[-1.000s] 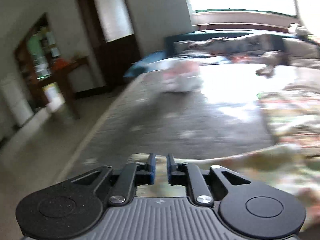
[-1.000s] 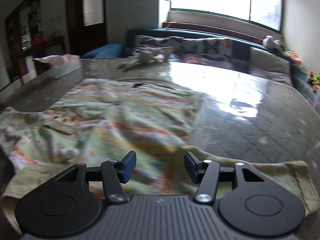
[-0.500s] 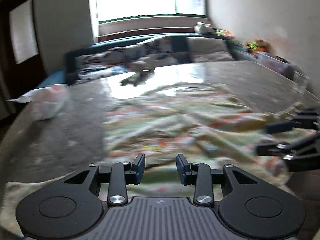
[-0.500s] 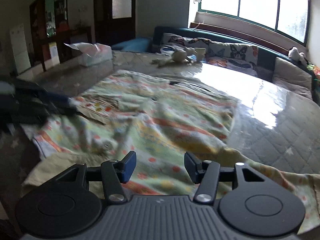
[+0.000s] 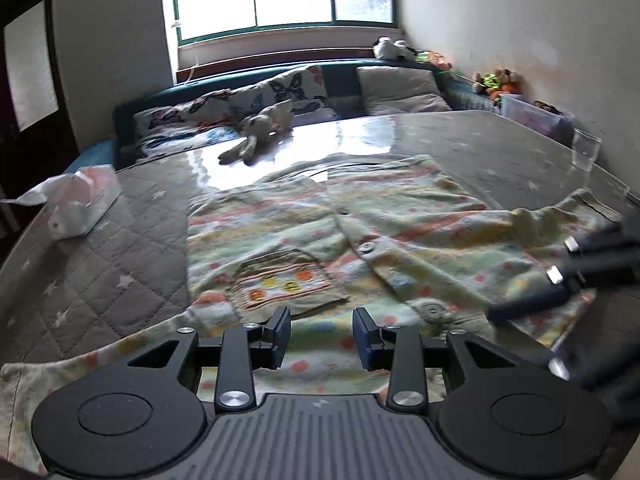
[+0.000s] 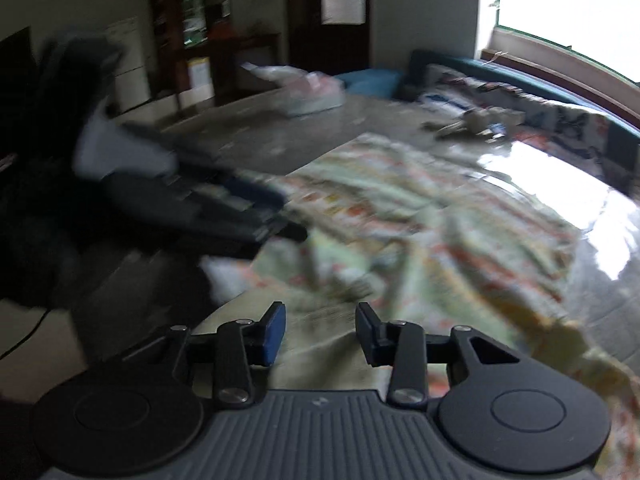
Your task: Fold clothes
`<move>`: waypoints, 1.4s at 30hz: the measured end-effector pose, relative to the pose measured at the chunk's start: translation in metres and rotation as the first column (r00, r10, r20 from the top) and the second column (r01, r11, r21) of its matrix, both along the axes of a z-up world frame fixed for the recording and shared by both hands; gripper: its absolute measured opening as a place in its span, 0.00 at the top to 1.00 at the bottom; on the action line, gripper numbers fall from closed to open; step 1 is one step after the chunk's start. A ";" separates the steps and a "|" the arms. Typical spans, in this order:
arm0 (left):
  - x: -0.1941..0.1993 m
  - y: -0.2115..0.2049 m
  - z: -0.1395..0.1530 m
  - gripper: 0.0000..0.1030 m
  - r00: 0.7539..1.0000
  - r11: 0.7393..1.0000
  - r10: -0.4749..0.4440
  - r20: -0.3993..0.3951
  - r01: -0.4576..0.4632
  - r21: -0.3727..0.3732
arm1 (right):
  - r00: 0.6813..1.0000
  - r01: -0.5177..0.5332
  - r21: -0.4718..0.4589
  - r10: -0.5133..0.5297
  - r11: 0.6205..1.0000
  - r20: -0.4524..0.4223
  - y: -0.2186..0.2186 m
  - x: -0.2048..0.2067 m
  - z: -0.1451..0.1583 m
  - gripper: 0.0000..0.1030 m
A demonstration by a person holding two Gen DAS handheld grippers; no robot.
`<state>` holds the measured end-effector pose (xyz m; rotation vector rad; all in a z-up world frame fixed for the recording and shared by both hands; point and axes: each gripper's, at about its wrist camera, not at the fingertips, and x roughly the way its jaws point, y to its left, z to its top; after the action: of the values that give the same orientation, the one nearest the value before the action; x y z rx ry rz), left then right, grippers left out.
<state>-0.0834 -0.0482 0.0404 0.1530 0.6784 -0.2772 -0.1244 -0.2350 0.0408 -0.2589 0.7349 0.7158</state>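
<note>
A pale green patterned shirt (image 5: 320,232) with buttons and a chest pocket lies spread on the grey quilted table (image 5: 120,248). It also shows in the right wrist view (image 6: 420,232), blurred. My left gripper (image 5: 321,338) is open and empty just above the shirt's near hem. My right gripper (image 6: 320,334) is open and empty over the shirt's near edge. The right gripper also shows at the right edge of the left wrist view (image 5: 528,308), over the shirt's right side. The left gripper shows blurred at the left in the right wrist view (image 6: 292,216).
A tissue box (image 5: 80,204) sits at the table's left. A stuffed rabbit (image 5: 260,132) lies at the far side, a clear plastic cup (image 5: 584,152) at the far right. A sofa with butterfly pillows (image 5: 280,96) stands behind. The table's left edge drops to floor.
The left gripper swung right to face the shirt and opened from nearly shut to wide. The right gripper turned left, so the left gripper now shows in its view. The shirt stays flat.
</note>
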 end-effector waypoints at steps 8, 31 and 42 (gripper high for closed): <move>-0.001 0.000 -0.003 0.64 1.000 1.000 -0.014 -0.016 0.013 -0.022 | 0.998 -0.044 -0.125 0.049 0.991 0.037 0.012 -0.018 -0.009 0.72; 0.026 -0.028 0.014 0.64 0.996 0.995 -0.086 0.027 0.087 -0.042 | 0.996 -0.072 0.025 0.073 0.997 -0.044 -0.011 -0.021 0.002 0.86; 0.035 -0.041 -0.021 0.65 0.991 0.991 -0.130 -0.040 0.130 0.006 | 0.979 0.202 0.034 -0.203 0.979 0.030 -0.066 0.032 0.011 0.79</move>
<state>-0.0484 -0.0888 0.0191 0.2005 0.7101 -0.4035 -0.0922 -0.3014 0.0521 -0.1650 0.7066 0.5275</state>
